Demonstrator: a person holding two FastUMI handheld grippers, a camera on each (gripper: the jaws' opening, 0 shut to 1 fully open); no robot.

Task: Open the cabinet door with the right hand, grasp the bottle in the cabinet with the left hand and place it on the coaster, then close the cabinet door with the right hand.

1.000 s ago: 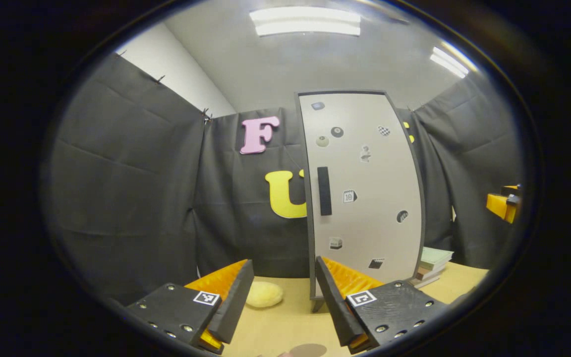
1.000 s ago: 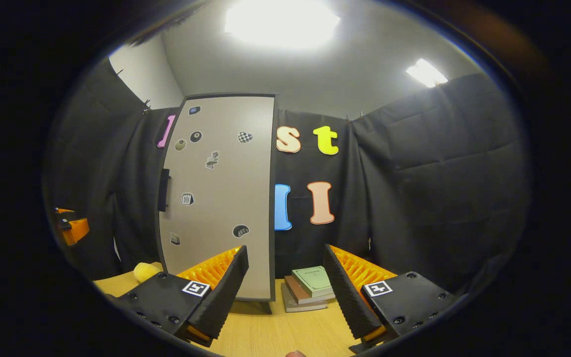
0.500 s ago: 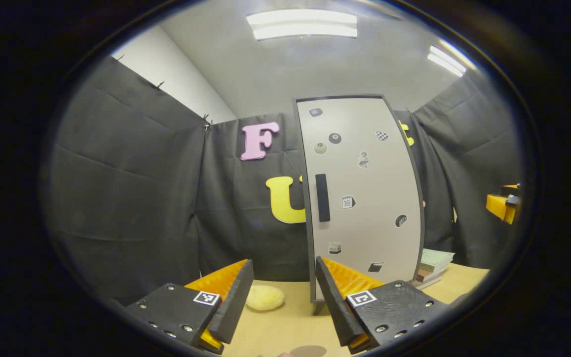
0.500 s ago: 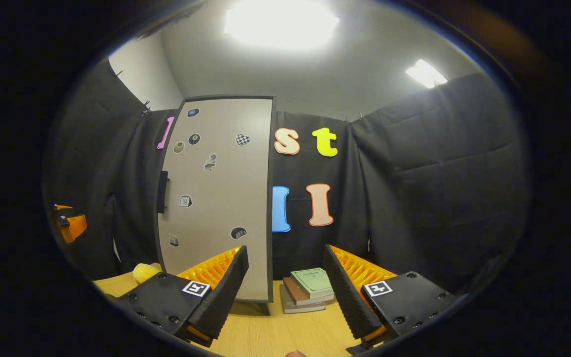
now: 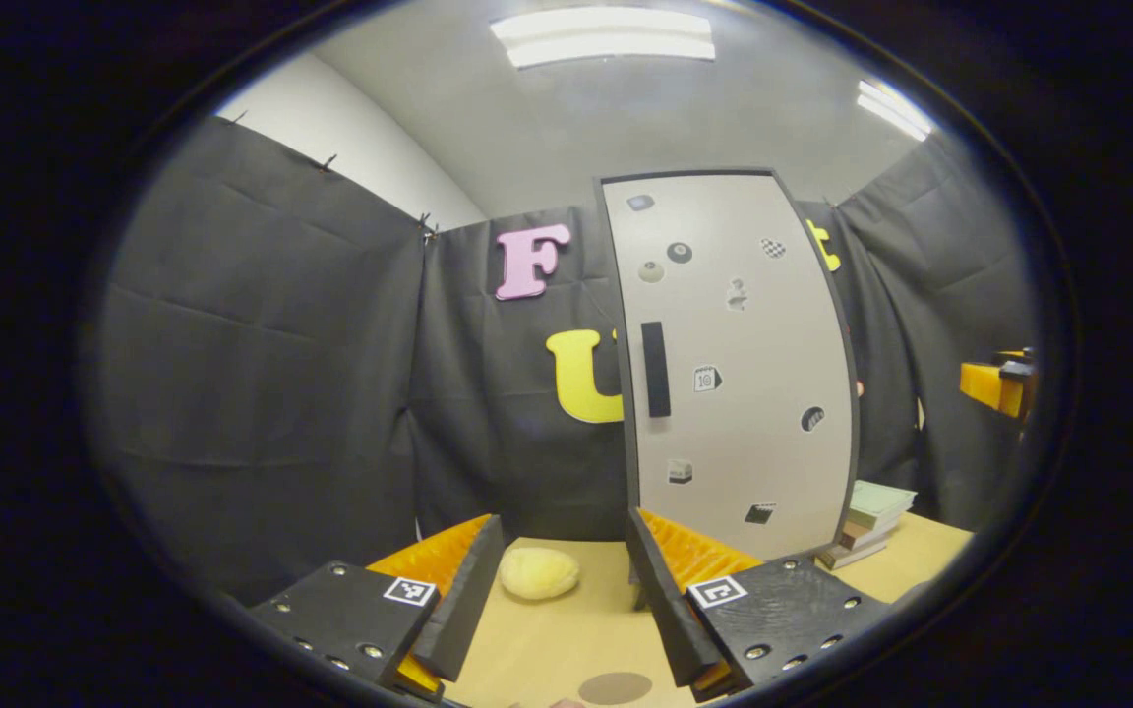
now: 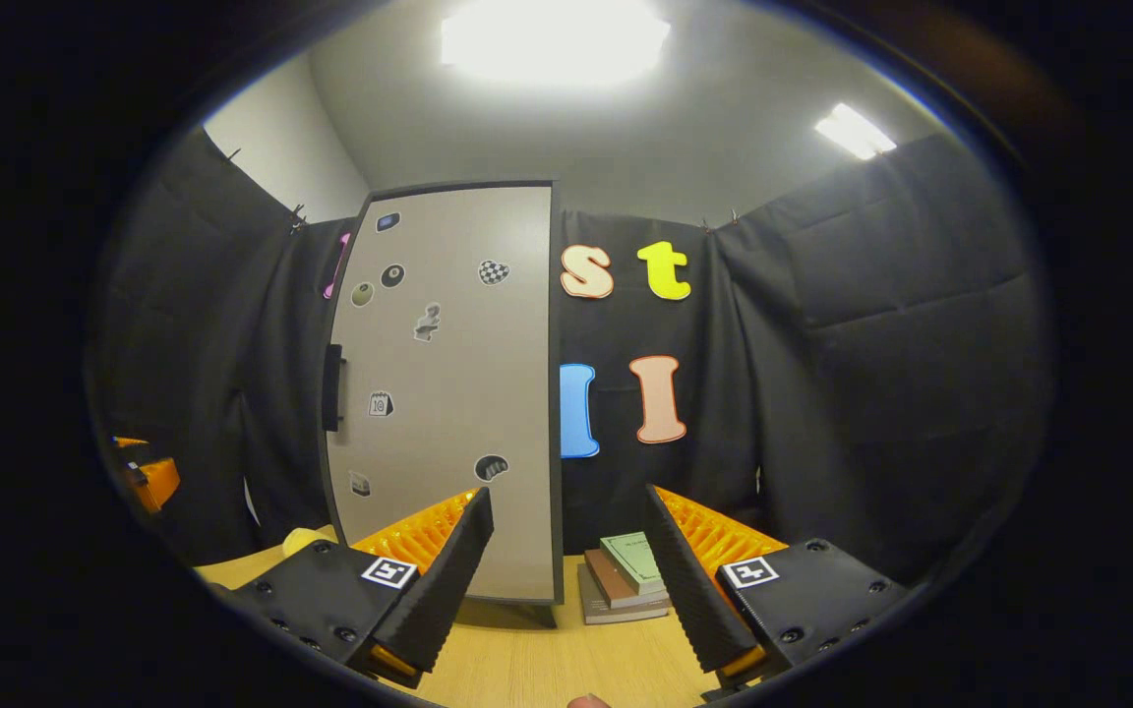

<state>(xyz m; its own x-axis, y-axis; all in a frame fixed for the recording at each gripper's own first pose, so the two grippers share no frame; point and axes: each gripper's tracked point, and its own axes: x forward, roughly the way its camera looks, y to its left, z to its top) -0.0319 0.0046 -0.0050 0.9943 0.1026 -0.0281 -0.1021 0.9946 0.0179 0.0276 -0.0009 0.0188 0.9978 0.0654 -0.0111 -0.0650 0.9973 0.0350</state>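
A tall cabinet stands at the back of the wooden table, its grey door shut and hiding the inside. The door carries small stickers and a black vertical handle on its left edge. In the right gripper view the same door and handle sit left of centre. A round brown coaster lies on the table just under my left gripper, which is open and holds nothing. My right gripper is also open and bare, well short of the cabinet. Each gripper appears at the edge of the other's view: the right gripper, the left gripper.
A soft yellow lump lies on the table left of the cabinet's foot. A small stack of books rests to the cabinet's right. Black cloth walls close in the booth on three sides. The wooden table stretches in front of the cabinet.
Both views have shifted slightly: the cabinet sits a little further right and looks a bit larger. More of the coaster shows beneath the left gripper. Both grippers stay open.
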